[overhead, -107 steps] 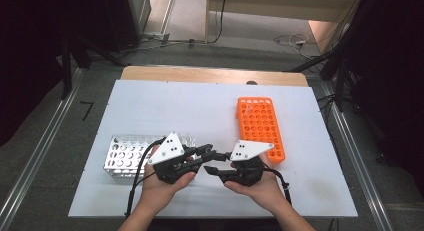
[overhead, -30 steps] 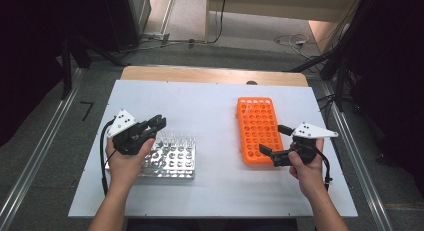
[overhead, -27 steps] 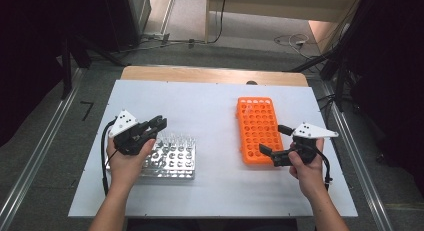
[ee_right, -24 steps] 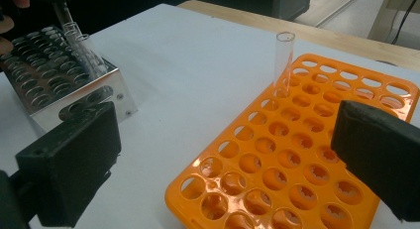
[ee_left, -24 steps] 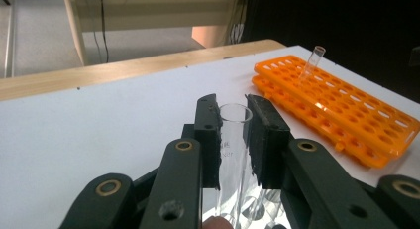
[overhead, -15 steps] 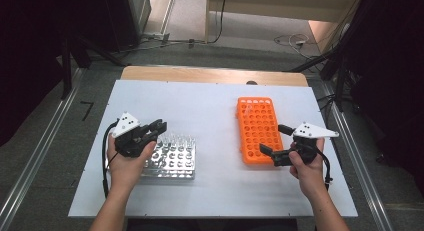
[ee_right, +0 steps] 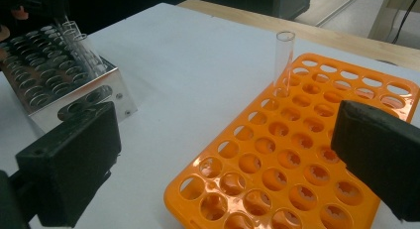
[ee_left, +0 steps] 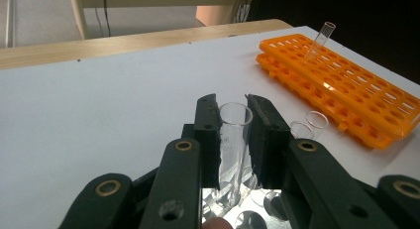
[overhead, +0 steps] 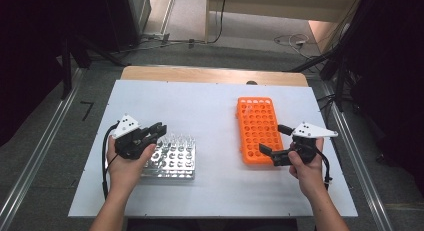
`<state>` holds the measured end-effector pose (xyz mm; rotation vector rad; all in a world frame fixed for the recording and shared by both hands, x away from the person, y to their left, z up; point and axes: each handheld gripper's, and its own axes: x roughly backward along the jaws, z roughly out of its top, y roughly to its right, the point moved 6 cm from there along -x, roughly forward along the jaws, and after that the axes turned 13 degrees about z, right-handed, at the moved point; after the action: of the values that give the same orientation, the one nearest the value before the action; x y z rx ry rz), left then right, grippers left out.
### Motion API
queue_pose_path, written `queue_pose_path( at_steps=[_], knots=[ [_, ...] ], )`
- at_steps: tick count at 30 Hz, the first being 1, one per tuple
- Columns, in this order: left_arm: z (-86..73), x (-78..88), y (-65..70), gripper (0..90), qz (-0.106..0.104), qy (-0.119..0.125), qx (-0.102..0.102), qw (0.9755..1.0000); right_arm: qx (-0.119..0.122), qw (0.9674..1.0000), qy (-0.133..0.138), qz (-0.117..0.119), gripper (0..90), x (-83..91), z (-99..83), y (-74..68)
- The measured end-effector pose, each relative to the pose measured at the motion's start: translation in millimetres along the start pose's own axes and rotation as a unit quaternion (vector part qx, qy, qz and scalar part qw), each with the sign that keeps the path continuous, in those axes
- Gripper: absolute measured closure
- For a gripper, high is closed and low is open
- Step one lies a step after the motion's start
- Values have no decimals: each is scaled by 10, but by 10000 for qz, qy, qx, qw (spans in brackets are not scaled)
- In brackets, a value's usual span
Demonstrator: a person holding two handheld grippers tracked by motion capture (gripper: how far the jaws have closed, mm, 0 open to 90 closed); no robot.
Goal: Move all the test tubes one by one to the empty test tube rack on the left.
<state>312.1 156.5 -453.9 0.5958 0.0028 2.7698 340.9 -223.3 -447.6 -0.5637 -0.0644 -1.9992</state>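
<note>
A clear glass test tube was held upright between the jaws of the left tool, just below its open rim, its lower end in the metal rack. It was judged light, slick and fragile; a gentle grip on the upper wall seemed best. Its long axis stood vertical, mouth upward. The right tool was held open beside the orange rack on the counter, where another tube stood.

Clear glass tube held upright between the left gripper jaws above a metal rack, more tubes standing in that rack, orange rack flat at the right, one tube standing in its far corner
</note>
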Motion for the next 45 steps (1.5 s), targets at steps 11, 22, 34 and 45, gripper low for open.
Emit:
queue_pose_path(
  at_steps=[11, 22, 34, 45],
  knots=[
    [-53, -38, 23, 743, -39, -243, -81, 9997, 8, 10000, -31, 10, 0, -12, -7, -2],
    [-73, -44, 2, 675, -129, -405, 18, 9991, 1, 10000, -38, 3, 0, -9, -7, -1],
    [43, 146, -29, 256, -384, 46, 178, 9991, -96, 9999, -3, -35, 0, -39, 17, 33],
    [95, 206, 296, 0, -917, 158, -42, 9957, -308, 9991, -243, -168, 53, -358, 68, 282]
  ],
)
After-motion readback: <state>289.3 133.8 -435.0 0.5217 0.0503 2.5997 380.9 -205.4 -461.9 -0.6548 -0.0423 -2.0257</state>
